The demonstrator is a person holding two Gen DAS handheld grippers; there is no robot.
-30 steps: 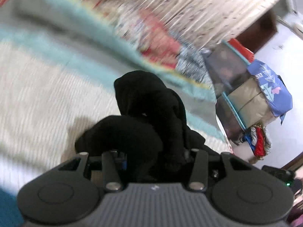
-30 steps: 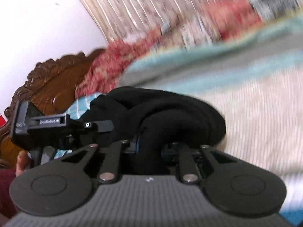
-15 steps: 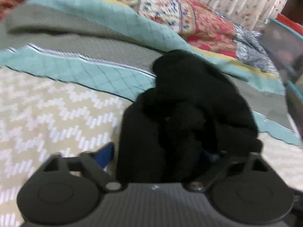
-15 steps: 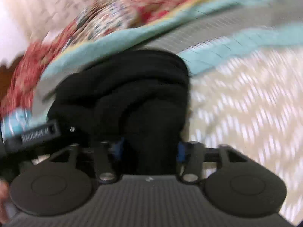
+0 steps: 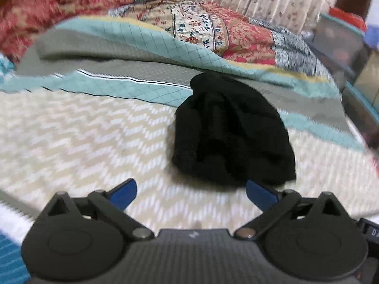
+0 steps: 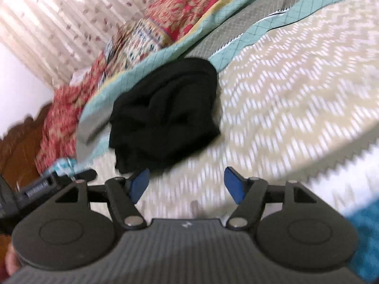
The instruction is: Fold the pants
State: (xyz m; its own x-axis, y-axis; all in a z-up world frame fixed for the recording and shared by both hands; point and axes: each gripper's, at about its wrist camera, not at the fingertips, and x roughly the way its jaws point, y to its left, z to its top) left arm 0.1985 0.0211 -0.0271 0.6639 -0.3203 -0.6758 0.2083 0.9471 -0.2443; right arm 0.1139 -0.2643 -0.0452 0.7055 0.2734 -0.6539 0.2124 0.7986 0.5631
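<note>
Now the pants (image 5: 233,132) are seen bunched just ahead of both grippers' freshly parted, empty jaws, left gripper (image 5: 190,190) nearer than right gripper (image 6: 187,182).

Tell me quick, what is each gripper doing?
Left gripper: open, holding nothing.
Right gripper: open, holding nothing.
Black pants lie loose on the bed.

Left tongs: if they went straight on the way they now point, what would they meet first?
Probably the crumpled black fabric pants, lying just ahead of the open left tongs on the beige zigzag-patterned bedspread. They sit slightly right of centre, so depth is uncertain; the bedspread could come first.
</note>
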